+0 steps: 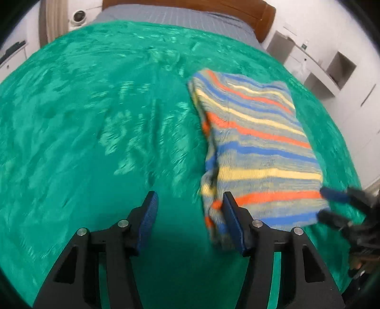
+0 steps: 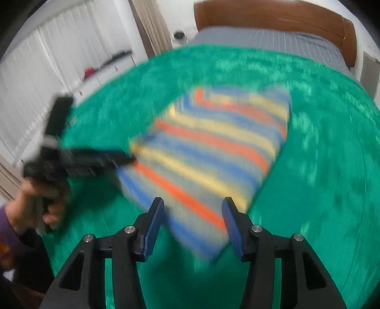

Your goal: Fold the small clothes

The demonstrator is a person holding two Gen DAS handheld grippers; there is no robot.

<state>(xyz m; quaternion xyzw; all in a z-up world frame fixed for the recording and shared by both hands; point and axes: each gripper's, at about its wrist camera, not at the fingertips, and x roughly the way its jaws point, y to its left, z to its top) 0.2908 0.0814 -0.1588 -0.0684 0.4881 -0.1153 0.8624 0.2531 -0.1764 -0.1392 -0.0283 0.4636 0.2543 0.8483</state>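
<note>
I see the striped garment [image 1: 256, 147] folded into a rectangle on the green blanket [image 1: 95, 118], its long axis running from 6 toward 12 o'clock. My left gripper [image 1: 190, 214] is spread open, empty, beside it. My right gripper [image 2: 193, 222] is open over its near edge. Brown headboard [image 2: 273, 21] beyond, white blinds [image 2: 47, 71] at 10.

light: bright, even | blur: heavy right view, mild left | edges: fisheye-warped, dark

The left gripper [image 1: 190, 209] points forward with its jaws spread wide, nothing between its blue pads [image 1: 149, 214]. The right gripper [image 2: 193, 214] is likewise spread wide. A bare hand [image 2: 35, 202] grips the left handle.
</note>
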